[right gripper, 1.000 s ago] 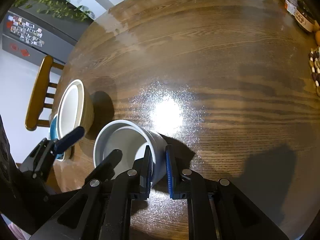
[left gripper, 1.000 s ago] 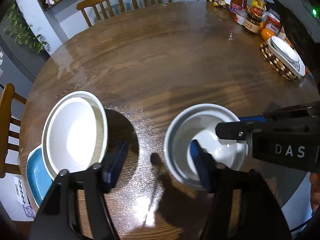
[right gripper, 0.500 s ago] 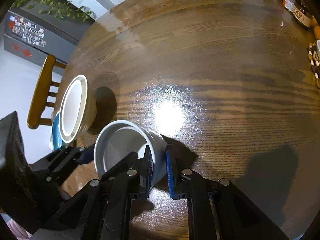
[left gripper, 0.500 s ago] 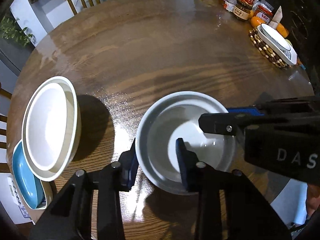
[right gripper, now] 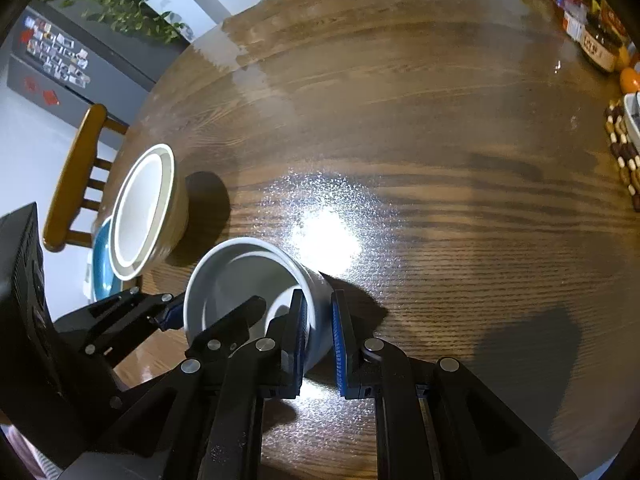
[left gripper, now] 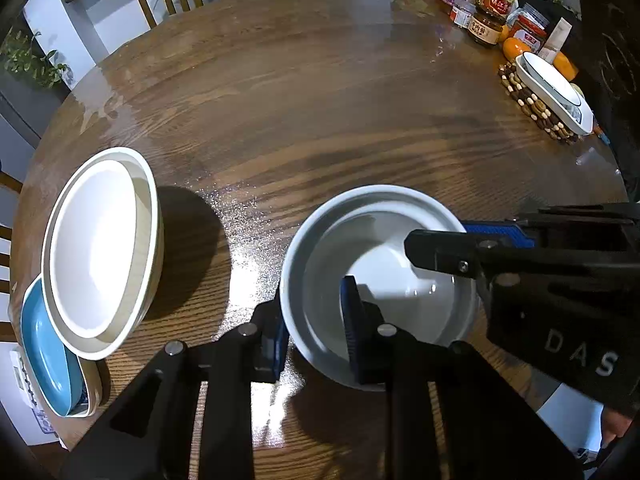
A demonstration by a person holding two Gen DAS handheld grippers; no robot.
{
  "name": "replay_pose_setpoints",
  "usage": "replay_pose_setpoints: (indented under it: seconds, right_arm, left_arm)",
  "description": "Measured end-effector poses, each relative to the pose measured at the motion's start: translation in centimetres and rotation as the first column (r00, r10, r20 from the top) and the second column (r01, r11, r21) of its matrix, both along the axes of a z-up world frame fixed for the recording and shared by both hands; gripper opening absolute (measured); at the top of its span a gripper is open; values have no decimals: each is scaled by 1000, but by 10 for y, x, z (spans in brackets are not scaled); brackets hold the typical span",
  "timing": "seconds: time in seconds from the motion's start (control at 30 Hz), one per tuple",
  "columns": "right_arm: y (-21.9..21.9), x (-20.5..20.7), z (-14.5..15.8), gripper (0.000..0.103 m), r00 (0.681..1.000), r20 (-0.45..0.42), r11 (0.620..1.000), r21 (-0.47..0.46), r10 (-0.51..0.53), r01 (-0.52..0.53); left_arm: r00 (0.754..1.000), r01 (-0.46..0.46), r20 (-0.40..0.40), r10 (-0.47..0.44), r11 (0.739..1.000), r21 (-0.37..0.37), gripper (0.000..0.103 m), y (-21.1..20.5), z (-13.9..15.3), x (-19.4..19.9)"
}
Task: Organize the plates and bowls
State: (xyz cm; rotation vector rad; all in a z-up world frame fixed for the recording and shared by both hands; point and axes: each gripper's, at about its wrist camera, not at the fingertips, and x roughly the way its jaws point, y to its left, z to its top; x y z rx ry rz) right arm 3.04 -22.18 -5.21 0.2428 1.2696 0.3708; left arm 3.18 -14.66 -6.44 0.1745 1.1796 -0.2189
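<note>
Now both tools share 1 grey bowl [left gripper: 380, 280] near table [left gripper: 320, 100] edge, about 6 o'clock. Left gripper [left gripper: 314, 332] straddles near rim, jaws not visibly pinching: cannot tell. Right gripper [right gripper: 320, 340] clenched on opposite wall, likely steadying handover. Stacked cream bowls [left gripper: 100, 248] wait at 9 o'clock, probable destination.

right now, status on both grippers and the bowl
Left gripper and right gripper both astride grey bowl rim. Bowl on table. Cream bowl sits left, apart.
</note>
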Motion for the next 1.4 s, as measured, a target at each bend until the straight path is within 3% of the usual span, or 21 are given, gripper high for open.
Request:
replay_pose_setpoints:
  seconds: [0.7,1.4]
  right_arm:
    - [-2,-7,1,13,999,12,999,19,-41,40]
    - [7,-6,39,13,992,119,999,16,-40,39]
  left_arm:
    - [999,-6,40,7,1000,-23,20,7,10,-3]
    - [986,-7,165,10,1000,-16,20,19,47,-3]
